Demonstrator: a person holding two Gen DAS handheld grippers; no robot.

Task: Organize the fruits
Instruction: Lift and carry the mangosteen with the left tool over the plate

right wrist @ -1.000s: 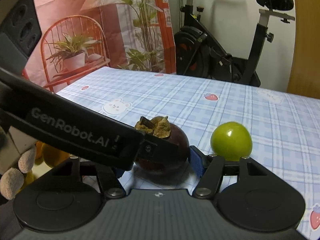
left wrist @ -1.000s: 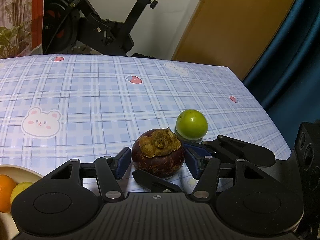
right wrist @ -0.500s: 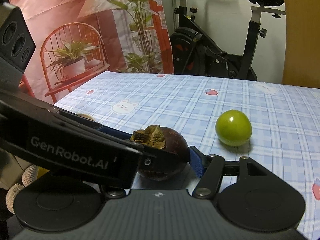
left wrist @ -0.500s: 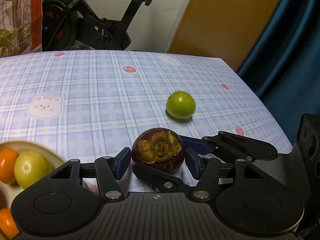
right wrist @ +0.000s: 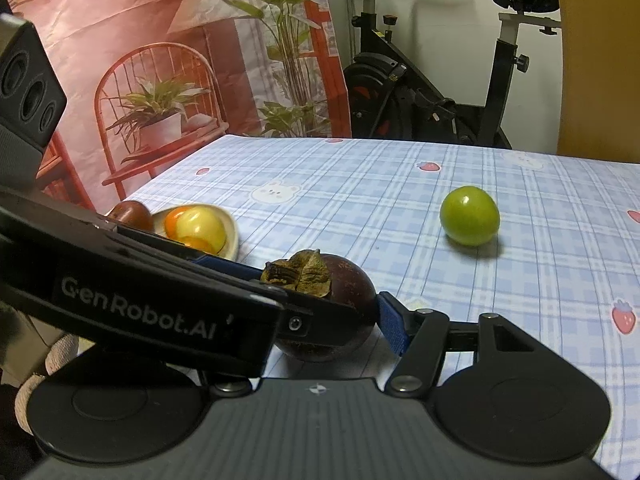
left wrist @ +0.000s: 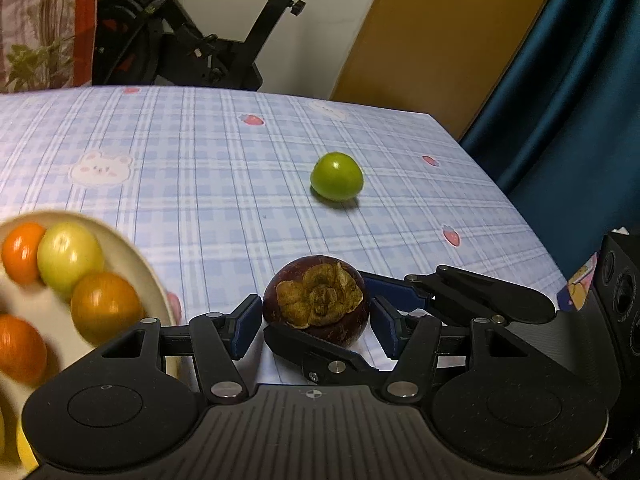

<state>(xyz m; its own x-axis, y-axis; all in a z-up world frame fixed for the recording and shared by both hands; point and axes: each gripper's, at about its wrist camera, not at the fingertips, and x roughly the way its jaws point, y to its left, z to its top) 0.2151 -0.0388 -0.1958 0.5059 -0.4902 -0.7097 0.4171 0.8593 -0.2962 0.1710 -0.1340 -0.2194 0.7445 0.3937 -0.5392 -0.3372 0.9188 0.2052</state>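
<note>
With both the left gripper [left wrist: 316, 326] and right gripper [right wrist: 320, 312] pinching the mangosteen [left wrist: 316, 300] between their fingers above the tabletop [left wrist: 224, 184], travel level — lowering only once over the fruit plate [left wrist: 150, 280].

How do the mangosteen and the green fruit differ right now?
The mangosteen is dark purple with a dry brown calyx; the green fruit is smooth, glossy and bright green. The mangosteen sits between the pads of both grippers, the green fruit lies alone on the tablecloth. The mangosteen looks somewhat larger. Both are round and outside the bowl.
</note>
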